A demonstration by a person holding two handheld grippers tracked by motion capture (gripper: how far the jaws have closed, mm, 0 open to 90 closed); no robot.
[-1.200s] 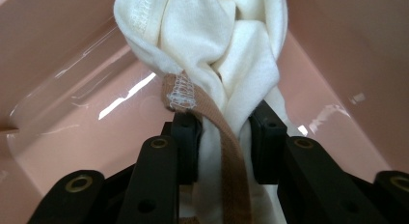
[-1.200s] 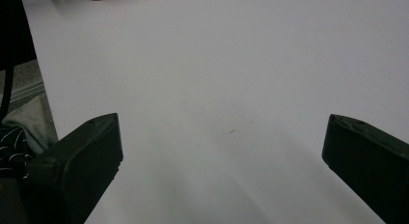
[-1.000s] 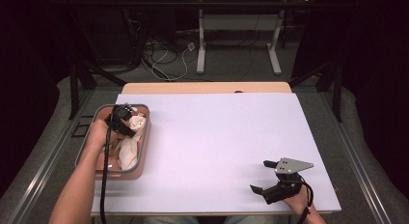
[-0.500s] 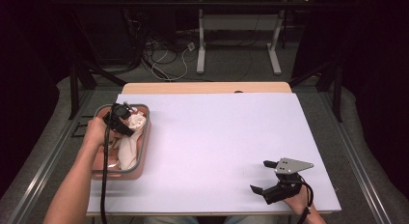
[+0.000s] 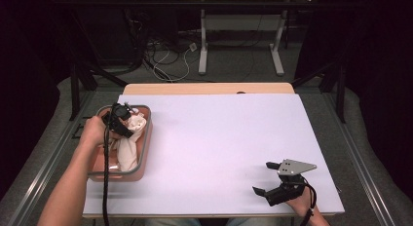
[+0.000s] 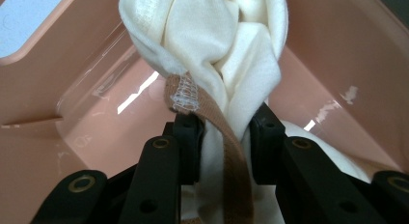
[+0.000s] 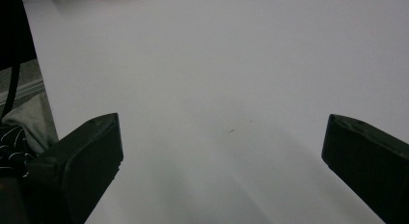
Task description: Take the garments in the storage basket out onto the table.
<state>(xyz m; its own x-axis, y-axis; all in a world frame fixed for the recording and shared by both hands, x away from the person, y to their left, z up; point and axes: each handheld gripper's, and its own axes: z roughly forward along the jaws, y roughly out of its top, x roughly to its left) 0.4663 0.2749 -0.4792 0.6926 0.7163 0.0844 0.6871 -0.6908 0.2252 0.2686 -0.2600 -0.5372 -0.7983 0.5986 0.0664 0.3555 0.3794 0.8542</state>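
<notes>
A cream cloth (image 5: pixel 129 149) with a tan strap (image 6: pixel 193 96) lies bunched in a pink tub (image 5: pixel 146 138) at the table's left edge. My left gripper (image 5: pixel 122 121) is over the far half of the tub. In the left gripper view its jaws pinch a fold of the cloth (image 6: pixel 217 45) and the strap, with the tub wall (image 6: pixel 53 89) behind. My right gripper (image 5: pixel 262 177) rests near the table's front right corner. Its jaws stand wide apart with only bare table (image 7: pixel 217 64) between them.
The white table top (image 5: pixel 224 138) spreads between the tub and the right gripper. A wooden strip (image 5: pixel 204 88) runs along the far edge. Beyond it are a dark floor, cables (image 5: pixel 170 55) and white stand legs (image 5: pixel 203 46). A cable hangs from the left gripper along the forearm.
Almost nothing: the left hand shifts only slightly over the tub, still gripping the cloth. The right gripper stays put.
</notes>
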